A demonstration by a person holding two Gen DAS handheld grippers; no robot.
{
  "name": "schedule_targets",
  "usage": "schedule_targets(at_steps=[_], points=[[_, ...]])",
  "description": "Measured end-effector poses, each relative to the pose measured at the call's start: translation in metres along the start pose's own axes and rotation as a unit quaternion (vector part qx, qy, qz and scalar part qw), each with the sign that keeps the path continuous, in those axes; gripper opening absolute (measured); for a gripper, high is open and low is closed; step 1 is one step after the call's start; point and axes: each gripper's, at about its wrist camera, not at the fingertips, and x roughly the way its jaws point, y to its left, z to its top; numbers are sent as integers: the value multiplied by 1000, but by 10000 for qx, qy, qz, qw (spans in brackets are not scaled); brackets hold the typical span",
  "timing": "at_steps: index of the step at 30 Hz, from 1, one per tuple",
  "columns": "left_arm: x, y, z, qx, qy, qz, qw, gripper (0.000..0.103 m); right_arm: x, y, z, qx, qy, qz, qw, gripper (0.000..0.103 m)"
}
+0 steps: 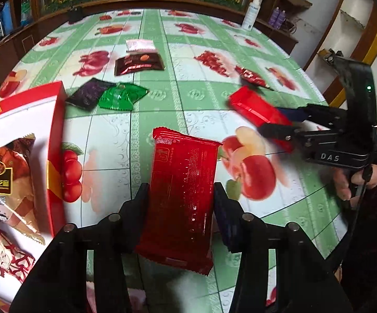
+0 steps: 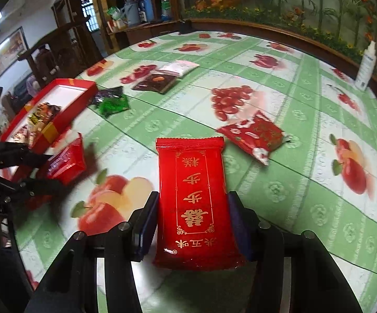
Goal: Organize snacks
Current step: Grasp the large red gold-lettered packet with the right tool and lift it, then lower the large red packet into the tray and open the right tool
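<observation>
Nearest your left wrist camera, the left gripper point(image 1: 180, 203) is clenched on a dark red snack packet point(image 1: 182, 195), printed back side up, its pads pressing both long edges. The red gift box point(image 1: 55, 140) lies just left of that packet, open, with wrapped snacks point(image 1: 8, 180) already inside on its white floor. Beyond the box's far corner sit a purple packet point(image 1: 88, 94) and a green packet point(image 1: 122, 96), touching each other; farther from the box lie a dark brown packet point(image 1: 139, 64) and a white packet point(image 1: 140, 44) at its far edge.

Your right gripper point(image 2: 192, 219) grasps a bright red packet with gold characters point(image 2: 192, 200), squeezed by its sides. In that view the box point(image 2: 66, 114) is well off to the left, and a red patterned packet point(image 2: 253, 134) lies on the fruit-print tablecloth point(image 2: 305, 172) on the far side from the box, just right of your held packet. A white bottle point(image 2: 367, 65) stands at the table's edge, farthest from the box
</observation>
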Motion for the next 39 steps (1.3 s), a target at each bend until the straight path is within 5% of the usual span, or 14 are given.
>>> schedule_targets(at_steps=[8,18,27,35,39], points=[[-33,1,2,-81,-405,-63,9991,46,-3,7,3,206,-55,647,9977,52],[-76,48,-10,-410,-907,406,9942,46,-7,37,19,602,-382,1380,9879,52],[-98,135,-31,-1270,-1096,1090,9798,46,19,120,67,607,-673,2260,9699,51],[-105,161,-45,-1539,-1203,1201,9734,46,51,206,105,312,-727,2676,9603,52],[-115,167,-48,-1567,-1410,1549,9652,47,57,222,114,310,-818,2811,9557,60]])
